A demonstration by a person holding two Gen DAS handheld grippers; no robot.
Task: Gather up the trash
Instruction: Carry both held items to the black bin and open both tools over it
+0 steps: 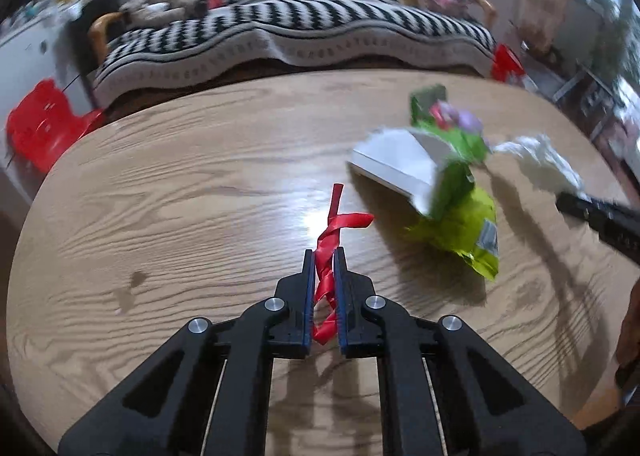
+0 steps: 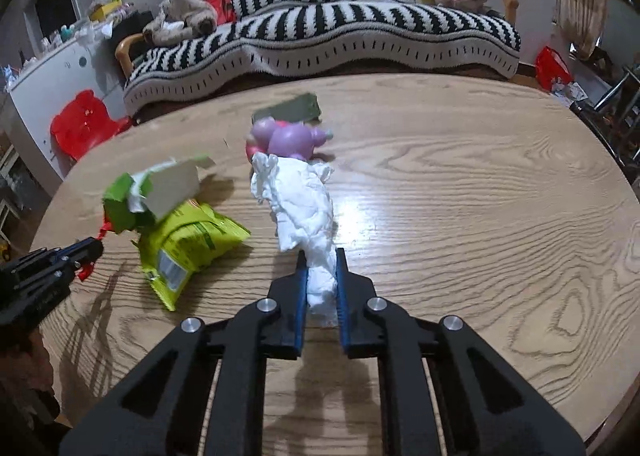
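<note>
Since both bits are flimsy, left claw (image 1: 323, 256) pinches red ribbon (image 1: 331, 240), right claw (image 2: 321, 256) clamps crumpled tissue (image 2: 298, 199) above the worktop (image 1: 180, 195).

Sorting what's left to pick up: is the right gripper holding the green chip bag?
No, the right gripper is shut on the white tissue; the bag lies on the table.

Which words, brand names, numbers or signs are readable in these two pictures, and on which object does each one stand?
None can be read.
Yellow-green snack bag: it carries dark print and a white label panel, too blurred to read.
Torn green and white carton: no print legible.
Red bag on the floor beyond the table: white marks, too small to read.
Red ribbon and white tissue: no text.
</note>
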